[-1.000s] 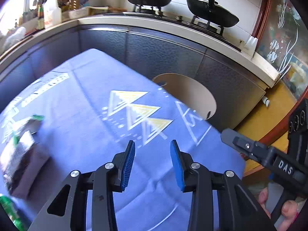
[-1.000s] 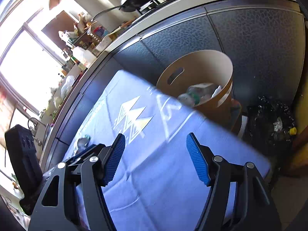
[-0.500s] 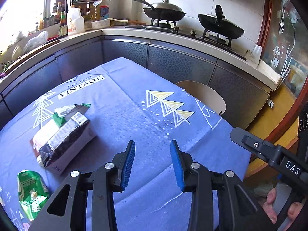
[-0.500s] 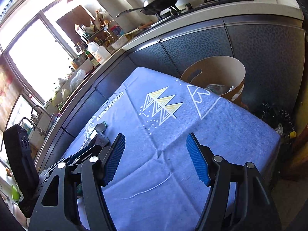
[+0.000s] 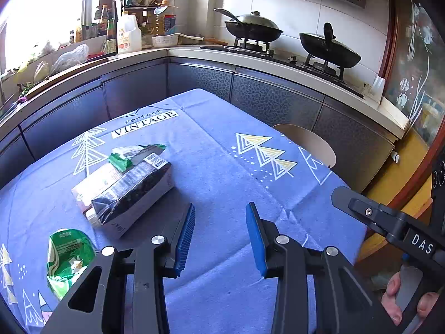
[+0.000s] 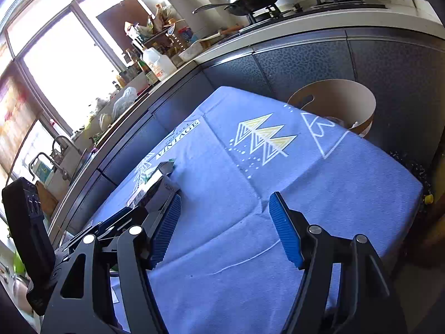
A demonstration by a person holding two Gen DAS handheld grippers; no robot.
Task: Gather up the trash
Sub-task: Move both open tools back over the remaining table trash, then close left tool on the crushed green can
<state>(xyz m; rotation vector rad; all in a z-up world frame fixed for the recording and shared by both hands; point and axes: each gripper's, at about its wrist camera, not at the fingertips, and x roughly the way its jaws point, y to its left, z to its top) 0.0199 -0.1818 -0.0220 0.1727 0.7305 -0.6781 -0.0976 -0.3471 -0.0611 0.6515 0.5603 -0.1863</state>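
Observation:
On the blue tablecloth [image 5: 217, 172] lies a crushed carton [image 5: 125, 192] with a green wrapper [image 5: 119, 162] on top of it. A green snack bag [image 5: 66, 258] sits nearer, at the lower left. My left gripper [image 5: 219, 231] hovers open and empty over the cloth, just right of the carton. My right gripper [image 6: 224, 226] is also open and empty above the cloth; the carton [image 6: 155, 188] lies beyond its left finger. A beige round bin [image 6: 338, 105] stands past the table's far edge, also seen in the left wrist view [image 5: 308, 144].
Dark cabinets and a counter [image 5: 278, 64] wrap around the table, with two woks [image 5: 250, 27] on a stove and bottles [image 5: 125, 36] near the window. A black trash bag [image 6: 411, 167] lies on the floor at the right. A hand [image 5: 400, 300] holds the right gripper's handle.
Both grippers have pulled back from the bin side and swung toward the table's left part; the carton and green bag have come into full view. Jaw openings are unchanged.

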